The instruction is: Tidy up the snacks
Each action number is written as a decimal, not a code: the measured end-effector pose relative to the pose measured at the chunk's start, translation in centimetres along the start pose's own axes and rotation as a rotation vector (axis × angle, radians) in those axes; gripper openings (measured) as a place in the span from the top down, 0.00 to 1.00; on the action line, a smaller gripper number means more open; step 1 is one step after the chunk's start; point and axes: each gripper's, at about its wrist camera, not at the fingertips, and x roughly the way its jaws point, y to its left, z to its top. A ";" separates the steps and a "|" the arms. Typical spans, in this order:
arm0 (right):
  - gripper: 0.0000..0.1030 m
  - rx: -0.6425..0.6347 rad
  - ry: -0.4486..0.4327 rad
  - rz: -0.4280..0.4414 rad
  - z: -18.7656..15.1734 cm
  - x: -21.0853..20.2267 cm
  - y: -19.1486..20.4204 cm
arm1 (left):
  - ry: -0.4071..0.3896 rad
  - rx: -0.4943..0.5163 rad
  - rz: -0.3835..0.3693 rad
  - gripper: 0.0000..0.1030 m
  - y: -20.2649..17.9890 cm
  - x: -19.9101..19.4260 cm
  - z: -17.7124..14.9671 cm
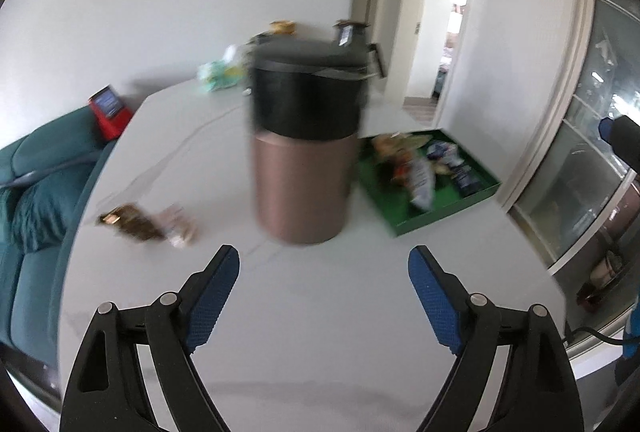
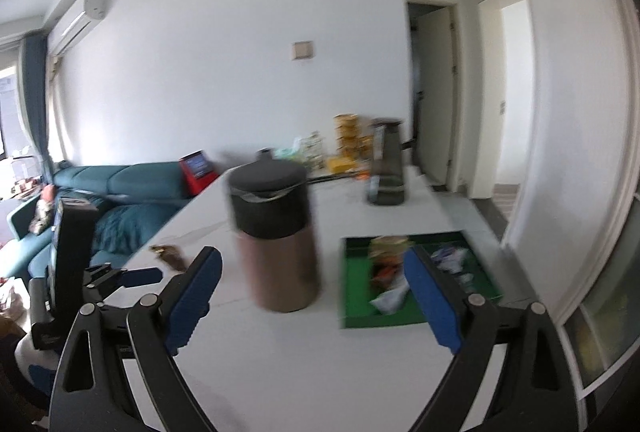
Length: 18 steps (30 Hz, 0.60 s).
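A green tray (image 1: 476, 200) (image 2: 352, 272) on the white table holds several snack packets (image 1: 420, 176) (image 2: 390, 296). Left of it stands a pink-brown cylindrical bin with a black lid (image 1: 304, 184) (image 2: 276, 256). Two loose snacks lie near the table's left edge: a golden-brown wrapper (image 1: 132, 222) (image 2: 170, 254) and a pale packet (image 1: 180, 224). My left gripper (image 1: 324, 252) is open just short of the bin, with nothing between its blue pads. My right gripper (image 2: 312, 252) is open and empty too, above the table's near end. Both views are motion-blurred.
A teal sofa (image 2: 132, 208) runs along the table's left side, with a red tablet stand (image 2: 198, 172) beside it. Yellow boxes (image 2: 348, 140), a dark upright box (image 2: 386, 168) and pale green packets (image 1: 220, 72) crowd the far end. Glass doors (image 1: 592, 160) are on the right.
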 end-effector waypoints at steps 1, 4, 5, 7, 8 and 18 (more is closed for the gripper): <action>0.00 -0.008 0.011 0.016 -0.2 0.4 1.4 | 0.009 -0.010 0.010 0.20 1.2 -0.2 -0.5; 0.00 -0.022 0.036 0.070 -0.7 1.6 4.4 | 0.034 -0.049 0.036 0.20 5.0 -0.6 -1.6; 0.00 -0.028 0.048 0.088 -0.9 2.1 5.2 | 0.043 -0.067 0.046 0.20 6.3 -0.7 -2.0; 0.00 -0.058 0.082 0.126 -1.5 3.3 7.4 | 0.052 -0.099 0.067 0.20 8.3 -0.8 -2.4; 0.00 -0.076 0.102 0.149 -1.9 4.1 8.5 | 0.055 -0.121 0.078 0.20 9.6 -1.0 -2.6; 0.00 -0.212 0.256 0.302 -5.6 12.3 16.3 | 0.086 -0.284 0.141 0.20 19.1 -0.5 -3.1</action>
